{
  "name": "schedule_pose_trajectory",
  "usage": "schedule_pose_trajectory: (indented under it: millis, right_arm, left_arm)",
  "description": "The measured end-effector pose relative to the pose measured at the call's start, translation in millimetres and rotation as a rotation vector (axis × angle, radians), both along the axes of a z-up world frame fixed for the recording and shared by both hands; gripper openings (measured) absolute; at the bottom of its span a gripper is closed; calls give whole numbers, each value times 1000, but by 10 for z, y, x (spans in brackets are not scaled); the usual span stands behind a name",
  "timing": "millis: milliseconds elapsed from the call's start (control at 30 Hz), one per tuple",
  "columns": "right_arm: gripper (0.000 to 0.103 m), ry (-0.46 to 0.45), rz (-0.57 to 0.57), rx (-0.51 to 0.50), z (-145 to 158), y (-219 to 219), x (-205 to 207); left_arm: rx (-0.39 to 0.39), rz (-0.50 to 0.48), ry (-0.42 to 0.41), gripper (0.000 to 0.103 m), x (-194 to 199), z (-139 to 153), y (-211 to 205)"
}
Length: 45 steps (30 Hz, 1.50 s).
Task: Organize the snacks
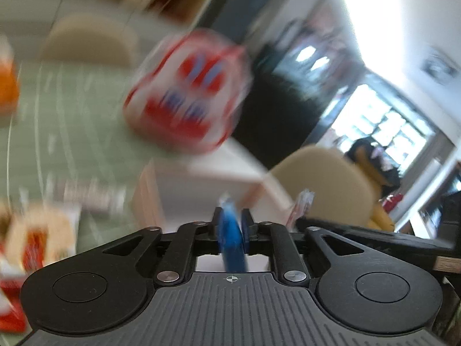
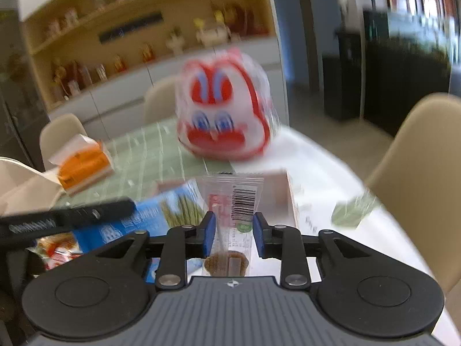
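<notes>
Right wrist view: the right gripper (image 2: 232, 232) clamps a clear-wrapped snack bar (image 2: 232, 216) above an open cardboard box (image 2: 289, 199) on the table (image 2: 331, 173). The left gripper (image 1: 233, 232) pinches a blue packet (image 1: 230, 248) edge-on. A red-and-white snack bag (image 2: 224, 109) and an orange pack (image 2: 82, 165) lie unsorted, suggesting much remains.

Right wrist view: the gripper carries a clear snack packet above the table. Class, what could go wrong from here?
1. The packet sits between the right gripper fingers only by its edges; it might slip out.
2. The left gripper reaches across close by; the two could bump.
</notes>
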State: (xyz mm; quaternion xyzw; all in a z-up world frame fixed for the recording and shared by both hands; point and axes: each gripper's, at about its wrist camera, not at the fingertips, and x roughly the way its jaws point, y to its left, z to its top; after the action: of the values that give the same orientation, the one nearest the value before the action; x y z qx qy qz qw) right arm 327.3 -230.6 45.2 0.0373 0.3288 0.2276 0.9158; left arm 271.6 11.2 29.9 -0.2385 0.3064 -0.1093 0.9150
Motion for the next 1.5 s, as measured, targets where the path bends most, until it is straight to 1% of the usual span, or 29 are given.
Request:
schedule_pose_trajectory:
  millis: [33,67,100,167,200,233,267,300,333,433,533,633,700,733,800,867,933,967,1000,1067,1133,1200,1267,1367,1400,1467,1500]
  right_arm:
    - [32,-4,-9,-10,-60,1,34]
    - [35,-16,-11,-18,-90,-7,52]
    - [36,-35,-19,-26,-104,-19,34]
    - [37,-80,-33,-37,-79,-35,-71]
    - [37,-105,-33,-38,-50,-34,-146]
    - [40,-132,-31,-39,-3,-30,-241]
    - [45,-156,-29,-37,34,-33,-320]
    - [47,-178,-20,-29,67,-22,-436]
    - [50,-186,-7,-21,100,-3,-491]
    - [52,-156,75,-1,119,132,-644]
    - [52,-123,120,-2,61,341,-740]
    - [52,-130,150,-53,16,614,-809]
    - [52,-99,178,-78,-16,796,-740]
    - [52,-63,171,-105,-54,891,-652]
    - [52,-6,110,-163,-149,1021,-458]
    - [52,18,61,-204,-242,1072,-320]
    - [52,-5,0,-261,-290,1076,-282]
    - [52,-13,-25,-266,-293,1065,-293]
    - [52,-22,-34,-245,-269,1045,-342]
    - [52,-43,15,-191,-176,1052,-482]
    - [52,-68,67,-169,-76,1175,-627]
    - [52,-105,125,-208,16,1406,-772]
    - [52,-118,123,-232,82,1551,-767]
    - [52,-78,17,-216,89,1539,-508]
    - [52,-72,-15,-229,48,1490,-400]
    - [52,12,-61,-268,-126,1358,-158]
    - [52,55,-80,-272,-210,1281,-74]
  left_arm:
    - [-15,16,32,19,62,-102,46]
    - [-25,24,39,19,88,-163,92]
    - [-35,33,28,20,94,-187,149]
    - [-39,51,-35,20,13,-142,245]
    - [-27,63,-77,20,-58,-89,291]
    - [-1,81,-114,20,-140,-31,329]
    - [24,102,-137,20,-225,17,357]
    - [50,128,-151,20,-302,67,391]
    - [69,150,-153,20,-385,98,429]
    - [62,160,-111,20,-631,81,556]
    - [62,158,-16,20,-875,-37,633]
    - [87,144,51,20,-1119,-170,718]
    - [93,151,63,20,-1268,-256,815]
    - [92,156,68,20,-1332,-296,856]
    - [79,159,71,20,-1474,-354,937]
    - [74,151,69,20,-1604,-391,996]
    - [92,153,68,20,-1720,-418,1039]
    - [103,162,67,20,-1746,-420,1054]
    - [110,178,68,20,-1776,-425,1087]
    - [117,229,62,20,-1847,-429,1155]
    - [130,289,42,20,-1903,-429,1210]
    - [133,325,19,20,-1940,-447,1257]
    - [131,325,6,20,-1970,-468,1279]
    - [136,328,-29,20,-2013,-482,1277]
    - [140,323,-39,20,-2018,-479,1263]
    - [138,303,-50,20,-2012,-474,1234]
    - [135,286,-49,20,-2002,-480,1213]
